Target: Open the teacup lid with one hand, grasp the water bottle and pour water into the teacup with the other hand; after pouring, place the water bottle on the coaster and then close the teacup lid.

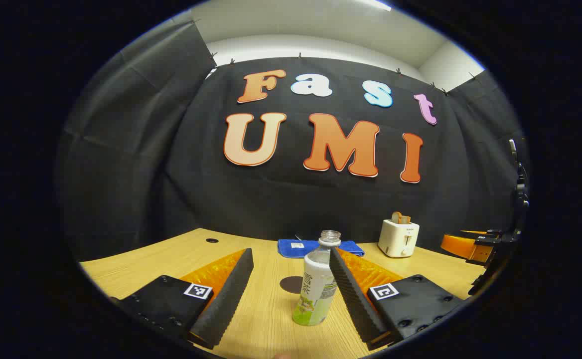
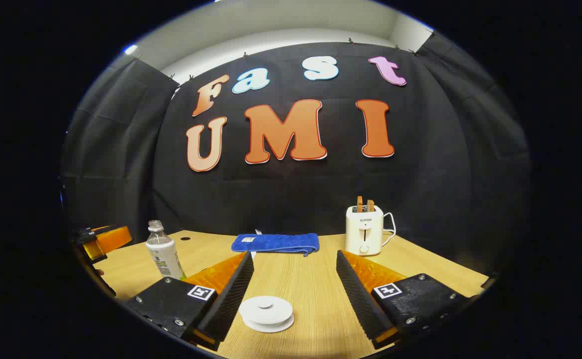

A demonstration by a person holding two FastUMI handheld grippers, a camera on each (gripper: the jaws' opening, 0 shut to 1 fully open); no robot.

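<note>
In the left gripper view the left gripper (image 1: 291, 299) hangs low over the wooden table (image 1: 171, 257) with its fingers spread wide and nothing between them but the water bottle (image 1: 316, 284), which stands upright, uncapped, close to the right-hand finger — whether it touches that finger cannot be told. Behind the bottle a dark round coaster (image 1: 291, 284) lies partly hidden, then a folded blue cloth (image 1: 296, 248) and a white toaster (image 1: 399, 238) near the back edge. The other gripper shows at the far right, cut off. In the right gripper view the right gripper (image 2: 293, 299) is likewise spread open, over bare table, the white teacup lid (image 2: 266, 311) sitting just by its left-hand finger — the cup under it hard to make out.
</note>
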